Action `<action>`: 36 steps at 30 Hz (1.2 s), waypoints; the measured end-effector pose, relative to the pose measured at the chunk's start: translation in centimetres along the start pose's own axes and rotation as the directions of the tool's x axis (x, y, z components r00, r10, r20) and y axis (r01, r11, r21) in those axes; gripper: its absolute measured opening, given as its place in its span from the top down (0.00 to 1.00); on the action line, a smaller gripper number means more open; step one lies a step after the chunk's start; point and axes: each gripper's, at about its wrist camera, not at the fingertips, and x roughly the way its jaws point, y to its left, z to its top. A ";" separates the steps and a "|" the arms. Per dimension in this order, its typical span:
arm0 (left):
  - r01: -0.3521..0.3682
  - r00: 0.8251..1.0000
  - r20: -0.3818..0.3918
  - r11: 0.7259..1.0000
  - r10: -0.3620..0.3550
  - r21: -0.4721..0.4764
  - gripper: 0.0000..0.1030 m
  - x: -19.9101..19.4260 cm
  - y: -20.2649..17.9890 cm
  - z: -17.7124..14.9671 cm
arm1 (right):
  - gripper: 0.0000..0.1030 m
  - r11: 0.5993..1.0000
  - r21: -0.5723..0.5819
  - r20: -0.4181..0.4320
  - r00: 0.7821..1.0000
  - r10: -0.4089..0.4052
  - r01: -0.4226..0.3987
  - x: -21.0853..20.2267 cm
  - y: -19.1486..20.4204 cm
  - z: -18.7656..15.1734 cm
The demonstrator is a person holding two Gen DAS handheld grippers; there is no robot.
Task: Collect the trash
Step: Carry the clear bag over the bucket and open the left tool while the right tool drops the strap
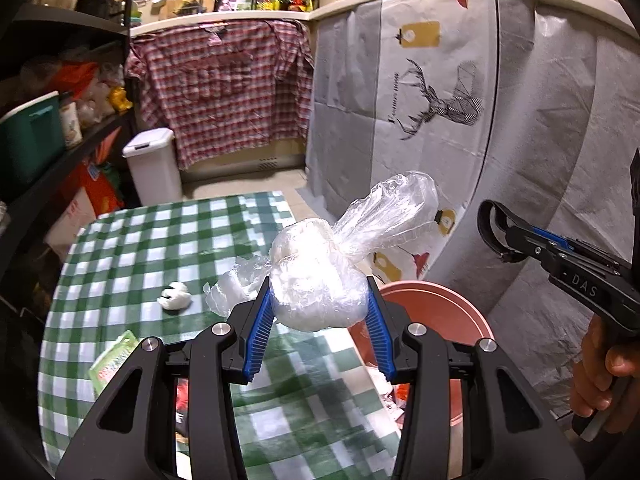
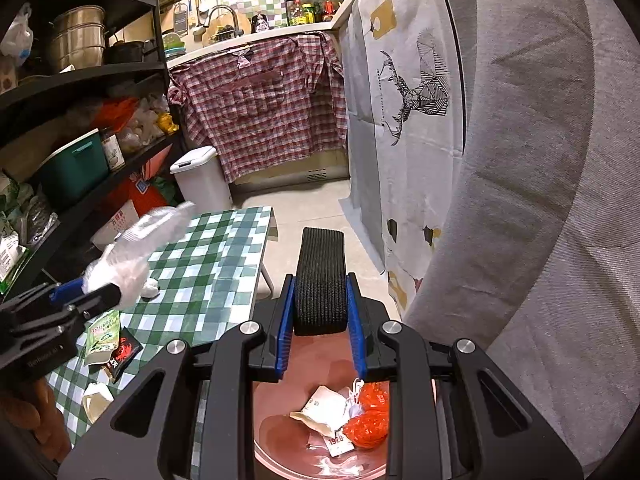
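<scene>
Clamping a knotted clear plastic bag [image 1: 320, 280] between its blue pads, the left gripper [image 1: 319, 312] holds this bundle up above the green-checked table [image 1: 160, 240], with the bag's twisted tail flaring up and to the right. The right gripper [image 2: 321, 312] is closed tight on a black woven strap [image 2: 321, 276], which stands upright in a loop between its blue fingers [image 2: 285, 320]; seen from the left wrist view, that same gripper [image 1: 505, 245] sits out to the right with the strap [image 1: 490, 226] curling from its tip. Directly beneath the right gripper is a pink bucket [image 2: 280, 432], beside the table's right edge, already containing crumpled white paper [image 2: 324, 408] and an orange net bag [image 2: 370, 420]. On the near part of the table lie a green packet [image 2: 102, 334], a dark packet with red print [image 2: 124, 354] touching it, and a crumpled cream wrapper [image 2: 96, 400] closer to the front edge. Further along the cloth rests a small white crumpled wad [image 1: 174, 296], apart from the rest. Beyond the table's far end stands a white lidded bin [image 1: 152, 164] on the floor, next to a black shelf rack [image 2: 80, 80], with a red plaid shirt [image 1: 224, 88] draped from the counter behind it.
</scene>
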 end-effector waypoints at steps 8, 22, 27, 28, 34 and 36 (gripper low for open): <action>0.035 0.999 -0.028 0.999 -0.035 0.032 0.58 1.8 -2.5 -0.5 | 0.76 1.000 0.010 -0.009 1.000 -0.012 0.012 0.3 -0.7 -0.1; 0.093 0.992 -0.098 0.991 -0.083 0.099 0.58 5.0 -6.4 -1.9 | 0.76 0.999 0.026 -0.022 0.999 -0.038 0.038 0.7 -2.2 -0.2; 0.102 0.990 -0.111 0.988 -0.089 0.112 0.57 5.5 -7.1 -2.1 | 0.75 0.998 0.029 -0.026 0.998 -0.051 0.052 0.7 -2.5 -0.4; 0.112 0.989 -0.114 0.987 -0.099 0.112 0.54 5.5 -7.2 -2.1 | 0.73 0.998 0.029 -0.027 0.998 -0.059 0.060 0.7 -2.6 -0.3; 0.122 0.987 -0.115 0.986 -0.109 0.112 0.48 5.4 -7.3 -2.1 | 0.59 0.997 0.039 -0.022 0.997 -0.073 0.074 0.7 -2.8 -0.3; 0.117 0.988 -0.113 0.987 -0.105 0.114 0.48 5.6 -7.2 -2.0 | 0.59 0.997 0.039 -0.022 0.997 -0.072 0.073 0.7 -2.9 -0.3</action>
